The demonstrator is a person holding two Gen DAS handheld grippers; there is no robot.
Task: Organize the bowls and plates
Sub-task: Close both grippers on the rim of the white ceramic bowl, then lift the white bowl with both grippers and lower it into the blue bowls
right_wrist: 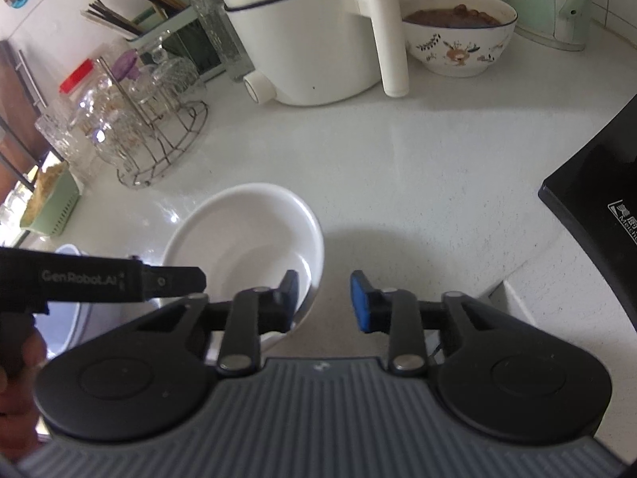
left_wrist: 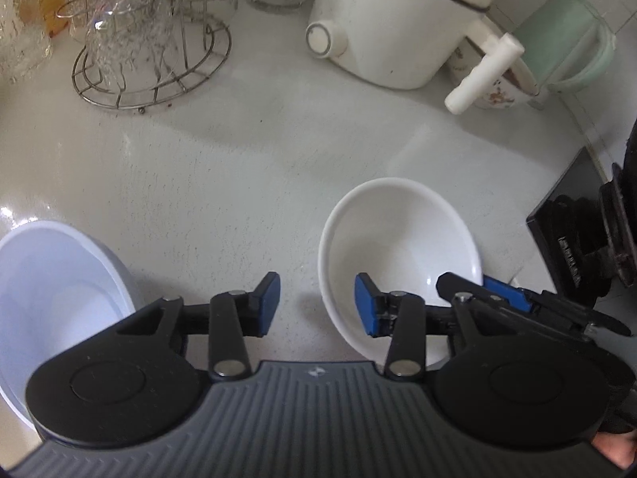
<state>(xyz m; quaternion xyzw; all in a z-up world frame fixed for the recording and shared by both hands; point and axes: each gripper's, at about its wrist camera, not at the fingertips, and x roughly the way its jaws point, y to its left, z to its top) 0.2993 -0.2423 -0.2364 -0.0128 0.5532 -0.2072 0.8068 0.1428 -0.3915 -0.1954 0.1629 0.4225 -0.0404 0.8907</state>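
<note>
A white bowl (left_wrist: 398, 247) stands on the white counter; it also shows in the right wrist view (right_wrist: 247, 235). My left gripper (left_wrist: 316, 304) is open, its right finger over the bowl's near rim and its left finger outside. My right gripper (right_wrist: 324, 302) is open, its left finger over the bowl's right rim. It shows in the left wrist view (left_wrist: 513, 294) at the bowl's right side. A pale blue bowl (left_wrist: 51, 298) stands at the left, partly hidden behind my left gripper; a bit of it shows in the right wrist view (right_wrist: 67, 318).
At the back stand a wire rack of glasses (left_wrist: 151, 47), a white electric pot (left_wrist: 398, 20) with a long handle (right_wrist: 388, 36), a flowered bowl of food (right_wrist: 458, 32) and a green kettle (left_wrist: 569, 47). A black appliance (right_wrist: 597, 183) sits at the right.
</note>
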